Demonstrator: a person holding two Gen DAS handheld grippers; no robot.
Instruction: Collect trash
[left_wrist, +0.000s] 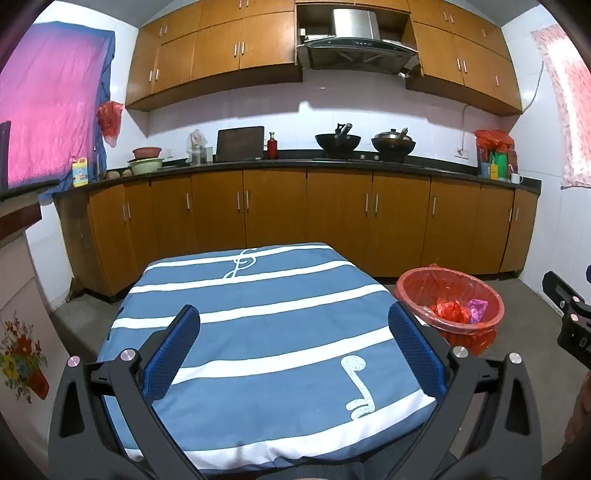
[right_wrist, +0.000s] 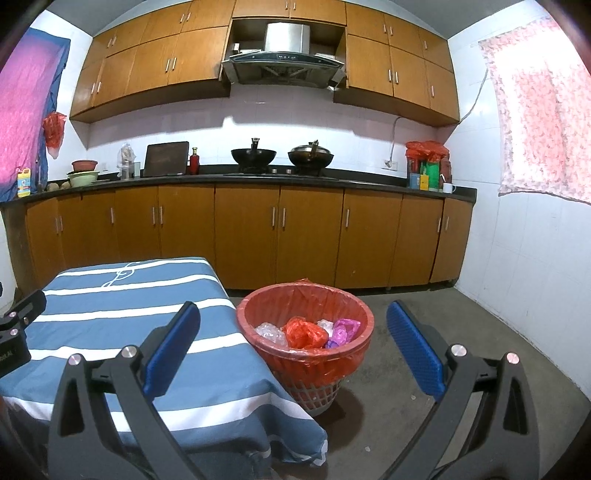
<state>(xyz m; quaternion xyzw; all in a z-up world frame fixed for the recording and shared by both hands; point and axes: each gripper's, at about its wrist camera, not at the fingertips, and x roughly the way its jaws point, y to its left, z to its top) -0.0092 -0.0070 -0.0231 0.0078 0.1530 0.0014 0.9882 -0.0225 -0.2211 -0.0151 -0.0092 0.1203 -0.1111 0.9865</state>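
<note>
A waste basket (right_wrist: 306, 395) lined with a red plastic bag stands on the floor right of the table; its rim (left_wrist: 406, 280) also shows in the left wrist view. Inside lie a crumpled red bag (right_wrist: 304, 332), clear plastic (right_wrist: 269, 332) and a purple wrapper (right_wrist: 345, 330). The red bag (left_wrist: 452, 310) and purple wrapper (left_wrist: 476, 307) show from the left too. My left gripper (left_wrist: 293, 321) hangs open over the striped table with nothing between its blue pads. My right gripper (right_wrist: 293, 317) is open and empty, framing the basket from the near side.
The table wears a blue and white striped cloth (left_wrist: 258, 332) with music notes. Behind runs a counter (right_wrist: 258, 181) with woks, bowls and bottles over wooden cabinets (right_wrist: 247, 236). A white wall (right_wrist: 517, 266) closes the right side. Concrete floor (right_wrist: 399, 369) surrounds the basket.
</note>
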